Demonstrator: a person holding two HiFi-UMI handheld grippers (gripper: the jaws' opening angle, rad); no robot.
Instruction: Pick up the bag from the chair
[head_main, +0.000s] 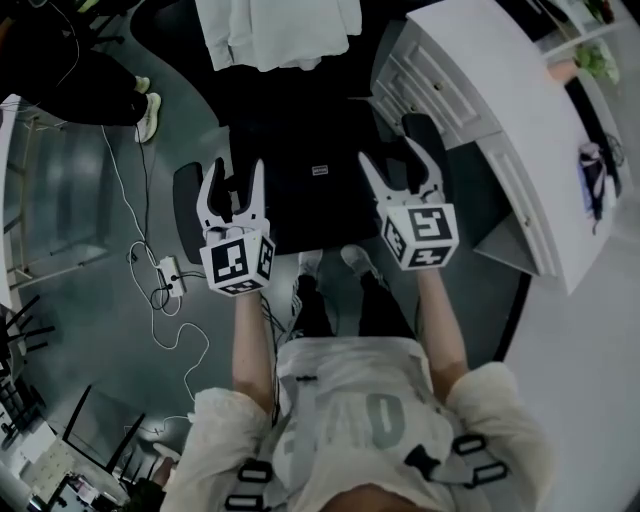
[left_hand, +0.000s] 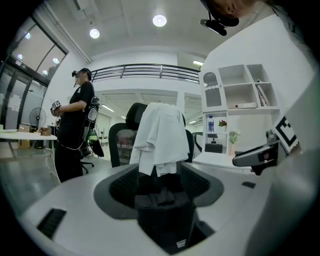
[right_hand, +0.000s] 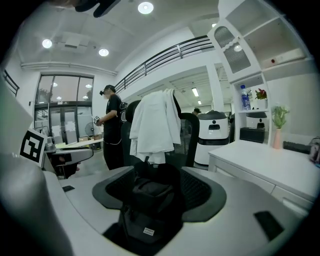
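Two grippers are shown released. The left gripper (head_main: 237, 180) and the right gripper (head_main: 392, 160) each have their jaws spread wide, with nothing clasped. They are poised side by side above the chair (head_main: 185, 210).

From the left of the head view, one power strip (head_main: 168, 275) with trailing cables is seen on the floor, and only the legs and shoes of one standing person (head_main: 148, 115) are caught. In both gripper views that person is shown full height, dressed in black.

One black bag (head_main: 310, 190) lies on the chair seat, between the two armrests and under both grippers. In each gripper view it is framed in the gap between the open jaws, and no contact with it can be made out. One white garment (head_main: 275, 30) is draped over the backrest; its hanging folds are shown properly only in the gripper views.

To the right one white desk (head_main: 500, 100) is seen. Shelving above it, with one bottle (left_hand: 211, 123) and one small plant (left_hand: 233, 136), appears only in the gripper views. One white rounded machine (right_hand: 216, 130) is shown in the right gripper view alone.
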